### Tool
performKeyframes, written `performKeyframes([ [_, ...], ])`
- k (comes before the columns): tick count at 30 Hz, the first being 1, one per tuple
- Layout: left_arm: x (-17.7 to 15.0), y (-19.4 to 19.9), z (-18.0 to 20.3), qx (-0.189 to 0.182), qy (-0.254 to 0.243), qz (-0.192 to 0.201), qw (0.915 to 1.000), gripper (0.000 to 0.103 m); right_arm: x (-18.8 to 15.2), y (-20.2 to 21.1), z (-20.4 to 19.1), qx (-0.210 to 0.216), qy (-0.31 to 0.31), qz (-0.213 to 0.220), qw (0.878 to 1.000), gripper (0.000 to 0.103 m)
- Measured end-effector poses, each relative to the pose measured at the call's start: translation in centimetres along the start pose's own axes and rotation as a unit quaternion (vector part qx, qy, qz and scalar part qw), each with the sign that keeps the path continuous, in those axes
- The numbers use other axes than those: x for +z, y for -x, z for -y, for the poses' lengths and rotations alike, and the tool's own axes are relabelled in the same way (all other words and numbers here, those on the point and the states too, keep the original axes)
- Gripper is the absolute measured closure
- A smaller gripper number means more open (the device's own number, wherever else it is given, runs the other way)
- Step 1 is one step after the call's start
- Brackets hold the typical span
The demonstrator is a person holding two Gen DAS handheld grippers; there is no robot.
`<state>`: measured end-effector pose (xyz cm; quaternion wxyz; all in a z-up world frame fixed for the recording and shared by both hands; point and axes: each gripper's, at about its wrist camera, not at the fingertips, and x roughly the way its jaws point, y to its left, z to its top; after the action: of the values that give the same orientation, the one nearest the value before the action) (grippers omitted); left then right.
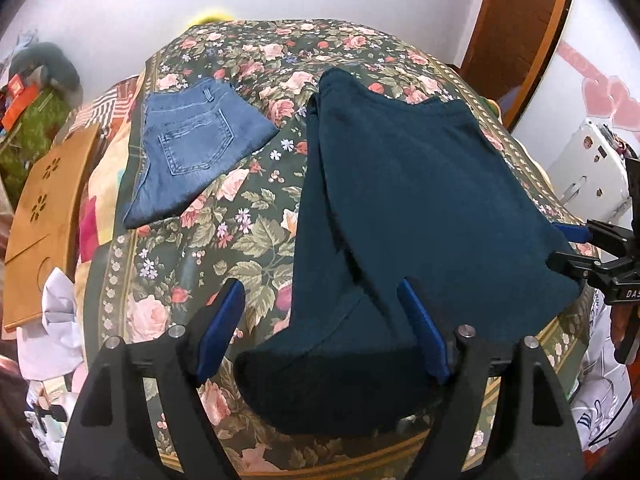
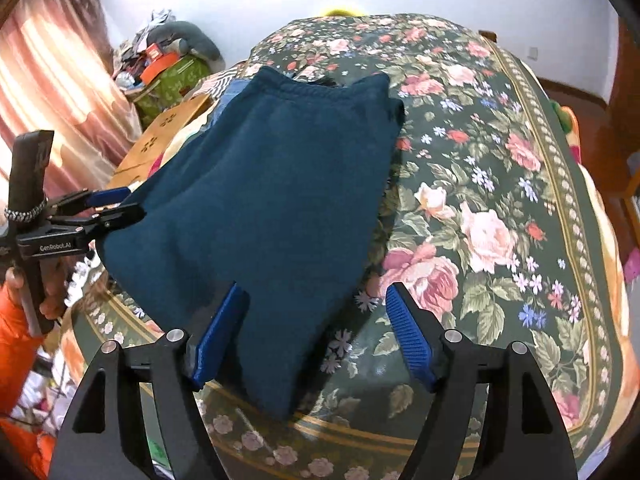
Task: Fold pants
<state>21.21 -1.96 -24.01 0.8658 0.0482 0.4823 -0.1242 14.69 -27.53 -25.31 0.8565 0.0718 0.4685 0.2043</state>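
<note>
Hovering: left gripper (image 1: 320, 320) | right gripper (image 2: 316, 320) | tilted down, jaws apart | teal pants (image 1: 400, 184)

The teal pants (image 1: 420, 184) are thick, matt fleecy cloth. The folded jeans (image 1: 192, 148) are stitched denim. The bedspread (image 2: 500, 184) is smooth printed cloth. The far-left board (image 1: 44, 216) looks like wood.
</note>
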Motion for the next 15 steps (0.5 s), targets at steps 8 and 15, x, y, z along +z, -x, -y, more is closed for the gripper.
performKeyframes([
  [8,4.1,0.2,-0.7,0.002,0.008,0.003,1.0000,0.024,2.2,0.2,0.8,-0.023,0.010,0.017,1.000,0.032],
  [15,8.4,-4.7,-1.6,-0.050,0.028,-0.066,0.9961,0.024,3.9,-3.0,2.7,0.022,-0.038,-0.004,0.999,0.032],
])
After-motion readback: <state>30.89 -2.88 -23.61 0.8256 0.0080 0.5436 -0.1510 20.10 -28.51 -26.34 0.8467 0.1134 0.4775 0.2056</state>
